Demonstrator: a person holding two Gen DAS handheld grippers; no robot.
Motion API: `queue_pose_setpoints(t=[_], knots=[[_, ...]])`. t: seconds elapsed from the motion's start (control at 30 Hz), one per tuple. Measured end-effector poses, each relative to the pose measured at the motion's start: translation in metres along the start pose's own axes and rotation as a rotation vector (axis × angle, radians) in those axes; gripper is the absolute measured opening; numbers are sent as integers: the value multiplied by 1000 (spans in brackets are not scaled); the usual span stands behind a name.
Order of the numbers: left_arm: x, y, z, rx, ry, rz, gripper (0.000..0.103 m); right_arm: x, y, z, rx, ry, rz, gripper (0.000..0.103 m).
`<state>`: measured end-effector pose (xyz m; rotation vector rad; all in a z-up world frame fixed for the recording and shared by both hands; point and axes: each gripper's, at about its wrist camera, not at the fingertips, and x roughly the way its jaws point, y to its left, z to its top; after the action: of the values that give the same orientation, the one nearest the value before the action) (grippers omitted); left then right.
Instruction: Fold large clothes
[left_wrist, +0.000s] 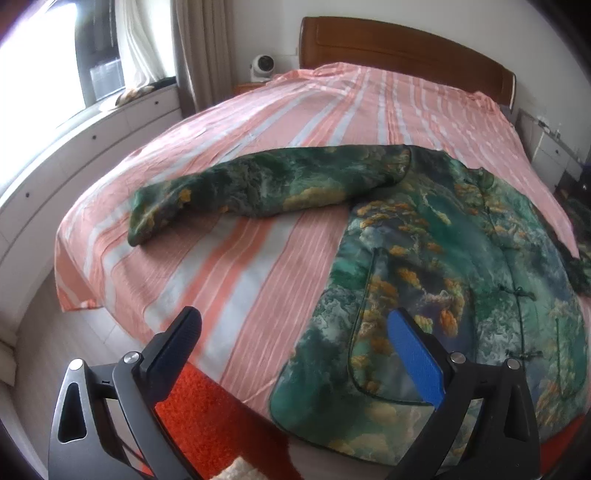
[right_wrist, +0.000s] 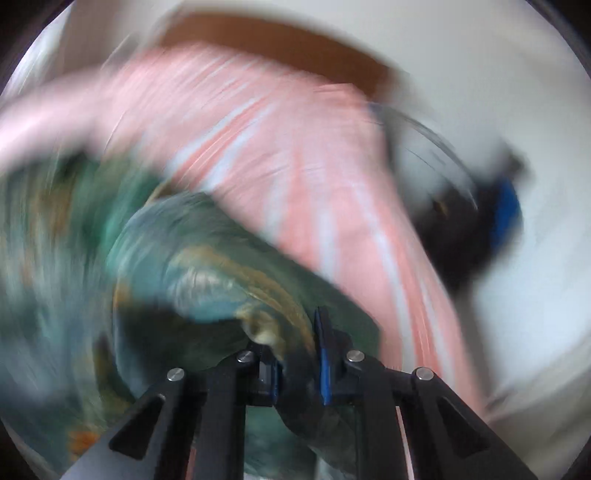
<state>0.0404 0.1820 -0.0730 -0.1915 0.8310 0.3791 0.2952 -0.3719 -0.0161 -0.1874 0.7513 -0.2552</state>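
Left gripper (left_wrist: 295, 350) tilted down, spread; right gripper (right_wrist: 299, 354) seemingly clamping jacket (right_wrist: 207, 258).

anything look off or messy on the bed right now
The green patterned jacket lies flat, with one sleeve stretched out sideways across the striped sheet, not yet folded in. Its hem hangs over the bed's near edge. The right wrist view is too blurred to judge. Nothing looks damaged or spilled.

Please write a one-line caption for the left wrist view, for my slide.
Open left gripper hovers over the hem of a green printed jacket spread on a pink striped bed sheet.
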Motion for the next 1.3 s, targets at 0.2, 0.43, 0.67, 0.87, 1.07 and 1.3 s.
queue_pose_setpoints(t=[0.2, 0.43, 0.67, 0.87, 1.07, 1.3], knots=[[1, -20, 11, -11, -31, -90, 101, -45, -171, -114, 674, 46, -113, 57], [10, -45, 14, -51, -45, -146, 101, -97, -177, -210, 779, 124, -77, 63], [47, -81, 7, 28, 16, -190, 101, -164, -46, -209, 465, -82, 151, 89], [90, -103, -21, 155, 85, -102, 101, -158, 16, -217, 257, -126, 208, 89], [95, -110, -35, 201, 56, -60, 103, -154, 33, -217, 197, -108, 213, 89], [100, -107, -28, 196, 114, -83, 103, -141, 29, -218, 235, -63, 215, 89]])
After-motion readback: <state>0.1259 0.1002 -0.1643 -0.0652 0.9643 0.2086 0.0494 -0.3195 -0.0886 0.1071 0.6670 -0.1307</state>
